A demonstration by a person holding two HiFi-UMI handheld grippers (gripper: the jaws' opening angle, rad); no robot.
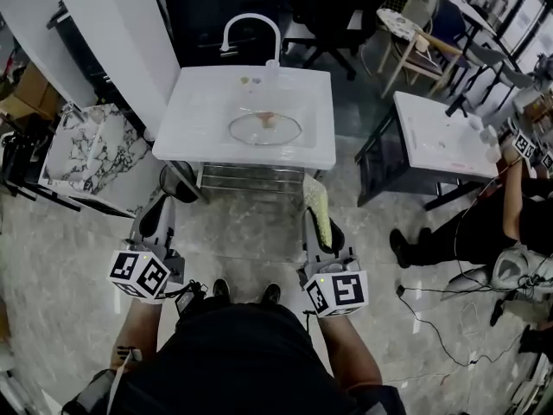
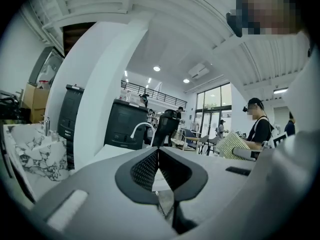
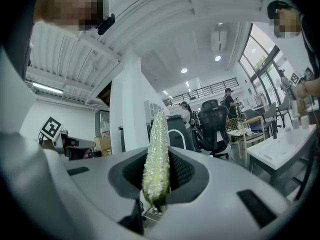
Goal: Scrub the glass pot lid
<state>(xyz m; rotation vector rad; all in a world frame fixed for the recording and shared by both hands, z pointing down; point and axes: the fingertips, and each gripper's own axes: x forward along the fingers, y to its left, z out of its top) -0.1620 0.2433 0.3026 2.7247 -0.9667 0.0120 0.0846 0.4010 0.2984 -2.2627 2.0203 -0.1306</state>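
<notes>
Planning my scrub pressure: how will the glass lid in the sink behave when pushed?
The round clear glass pot lid lies flat on the smooth white sink, so it probably slides rather than tips. Being glass, it is likely stiff, slippery and breakable.

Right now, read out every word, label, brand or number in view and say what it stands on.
No readable text in any view.
Left cube, right cube: square black-and-white markers, no letters or numbers.
Lid, sponge: no label shows.
Far markers: too small to read.
</notes>
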